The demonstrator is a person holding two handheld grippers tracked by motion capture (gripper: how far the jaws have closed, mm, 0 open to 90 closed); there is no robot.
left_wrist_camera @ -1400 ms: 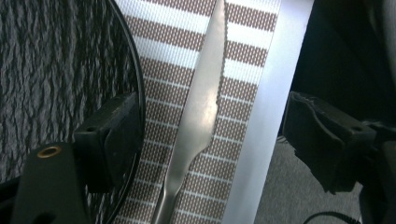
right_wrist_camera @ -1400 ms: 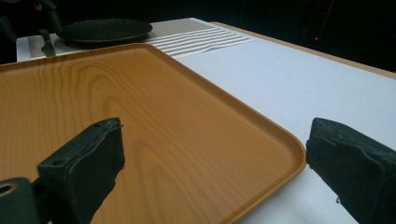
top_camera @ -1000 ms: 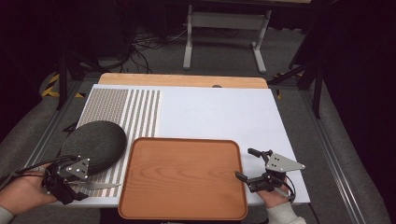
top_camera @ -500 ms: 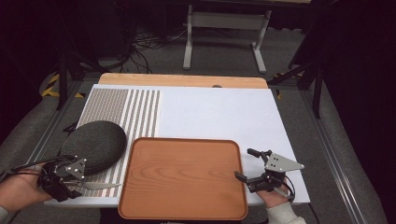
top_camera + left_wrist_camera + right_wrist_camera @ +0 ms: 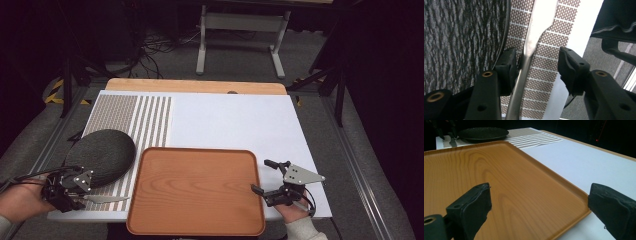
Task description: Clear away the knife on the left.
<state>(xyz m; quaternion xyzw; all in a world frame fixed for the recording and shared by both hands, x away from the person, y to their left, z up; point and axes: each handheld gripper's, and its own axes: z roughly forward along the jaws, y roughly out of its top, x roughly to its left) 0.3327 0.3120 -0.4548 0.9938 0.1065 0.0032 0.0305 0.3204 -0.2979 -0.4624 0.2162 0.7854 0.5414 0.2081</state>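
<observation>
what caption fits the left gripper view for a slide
Left gripper closing around a metal knife on the striped placemat, beside a dark plate.

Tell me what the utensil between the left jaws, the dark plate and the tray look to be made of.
Utensil: likely stainless steel, brushed; grey with a soft sheen along the handle.
Dark plate: probably glazed stoneware or melamine; charcoal, with a mottled, streaked surface close up.
Tray: wood-grain look, orange-brown; the even, smooth satin surface suggests printed laminate or plastic rather than solid wood.

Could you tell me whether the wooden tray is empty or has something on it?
Empty: the wooden tray shows bare wood grain from rim to rim, and the metal utensil lies outside it on the striped mat.
</observation>
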